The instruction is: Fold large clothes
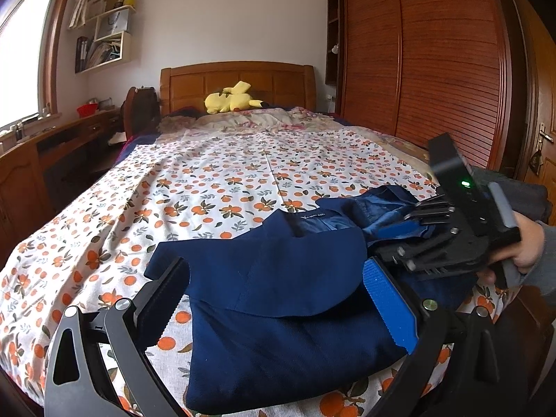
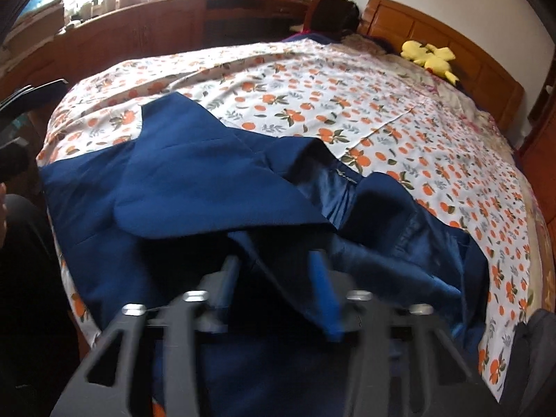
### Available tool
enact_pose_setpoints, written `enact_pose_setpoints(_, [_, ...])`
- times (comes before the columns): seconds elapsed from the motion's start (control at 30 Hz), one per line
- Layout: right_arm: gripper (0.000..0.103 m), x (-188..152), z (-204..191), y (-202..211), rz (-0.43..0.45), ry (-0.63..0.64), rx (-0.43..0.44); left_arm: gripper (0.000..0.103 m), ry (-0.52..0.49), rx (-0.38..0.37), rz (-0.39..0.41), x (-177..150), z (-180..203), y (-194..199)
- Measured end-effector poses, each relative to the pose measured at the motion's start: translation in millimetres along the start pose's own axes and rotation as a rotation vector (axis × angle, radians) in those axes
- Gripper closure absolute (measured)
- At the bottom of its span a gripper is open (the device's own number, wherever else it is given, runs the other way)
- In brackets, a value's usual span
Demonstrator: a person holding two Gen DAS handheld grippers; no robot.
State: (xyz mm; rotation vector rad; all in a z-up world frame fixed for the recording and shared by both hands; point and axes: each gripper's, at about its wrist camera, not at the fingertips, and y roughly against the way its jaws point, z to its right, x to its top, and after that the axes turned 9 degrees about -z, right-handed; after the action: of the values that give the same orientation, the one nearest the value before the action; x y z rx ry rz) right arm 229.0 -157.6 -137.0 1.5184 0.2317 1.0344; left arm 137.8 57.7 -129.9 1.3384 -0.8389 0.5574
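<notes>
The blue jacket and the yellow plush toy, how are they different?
The blue jacket is dark navy; the yellow plush toy is bright yellow. The jacket lies spread flat and partly folded at the near end of the bed, while the toy sits far off by the headboard. The right gripper is shut on the jacket; nothing touches the toy. Both rest on the bed.

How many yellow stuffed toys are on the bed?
1. The yellow stuffed toy lies at the head of the bed, by the wooden headboard. Bedding could hide others.
</notes>
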Motion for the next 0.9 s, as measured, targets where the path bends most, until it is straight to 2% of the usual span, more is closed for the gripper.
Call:
enact_pose_setpoints(0.07, [0.1, 9, 2, -1, 0.017, 0.014, -0.001, 0.003, -0.001, 0.001, -0.003, -1, -1, -1])
enact_pose_setpoints(0.13, [0.1, 23, 5, 1, 0.056, 0.036, -0.044, 0.003, 0.001, 0.002, -0.009, -1, -1, -3])
enact_pose_setpoints(0.43, [0.101, 87, 58, -18, 0.15, -0.054, -0.144, 0.003, 0.001, 0.015, -0.031, -5, -2, -10])
enact_pose_setpoints(0.6, [0.101, 109, 81, -46, 0.153, -0.077, -0.17, 0.003, 0.007, 0.027, -0.045, -6, -4, -15])
enact_pose_setpoints(0.73, [0.1, 117, 83, -67, 0.114, -0.078, -0.181, 0.003, 0.012, 0.027, -0.054, -6, -5, -20])
enact_pose_setpoints(0.8, [0.097, 119, 85, -72, 0.101, -0.087, -0.186, 0.003, 0.01, 0.025, -0.058, -6, -4, -22])
enact_pose_setpoints(0.87, [0.075, 117, 88, -69, 0.116, -0.105, -0.208, 0.003, 0.005, 0.023, -0.063, -5, -2, -24])
enact_pose_setpoints(0.9, [0.072, 115, 90, -66, 0.126, -0.115, -0.208, 0.003, 0.003, 0.021, -0.063, -5, -1, -24])
